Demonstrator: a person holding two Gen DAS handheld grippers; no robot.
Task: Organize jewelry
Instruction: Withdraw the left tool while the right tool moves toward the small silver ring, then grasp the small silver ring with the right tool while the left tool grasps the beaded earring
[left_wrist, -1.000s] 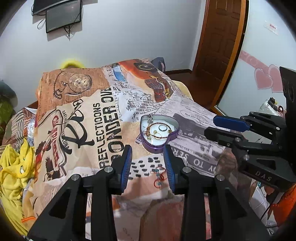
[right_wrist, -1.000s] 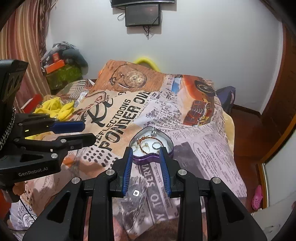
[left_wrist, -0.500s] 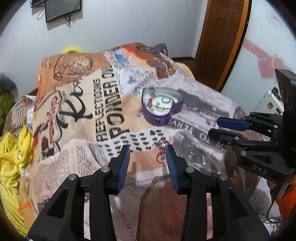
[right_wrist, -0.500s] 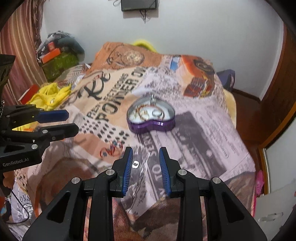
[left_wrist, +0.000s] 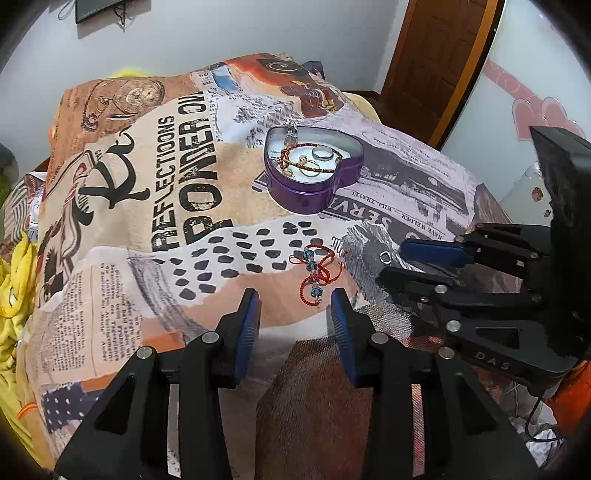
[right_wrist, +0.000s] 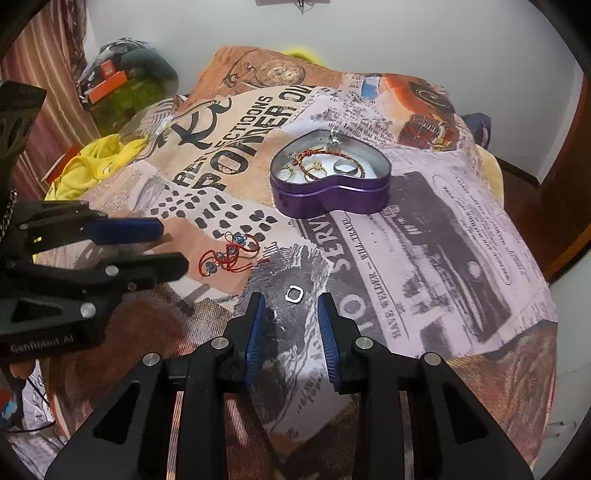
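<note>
A purple heart-shaped tin (left_wrist: 314, 173) stands open on the printed bedspread and holds several rings and a red cord bracelet; it also shows in the right wrist view (right_wrist: 328, 184). A red cord bracelet with blue beads (left_wrist: 316, 273) lies just ahead of my open left gripper (left_wrist: 294, 295), and shows in the right wrist view (right_wrist: 229, 254). A small silver ring (right_wrist: 294, 294) lies just ahead of my open right gripper (right_wrist: 291, 301), and shows in the left wrist view (left_wrist: 385, 256). Both grippers are empty.
The printed bedspread (left_wrist: 147, 221) covers the bed, whose near edge drops off below the grippers. Yellow cloth (right_wrist: 96, 162) lies at the left side. A wooden door (left_wrist: 436, 55) stands behind on the right.
Both grippers have moved forward and down toward the bed. The bracelet and the ring now lie just before the fingertips. The jaws stayed open.
</note>
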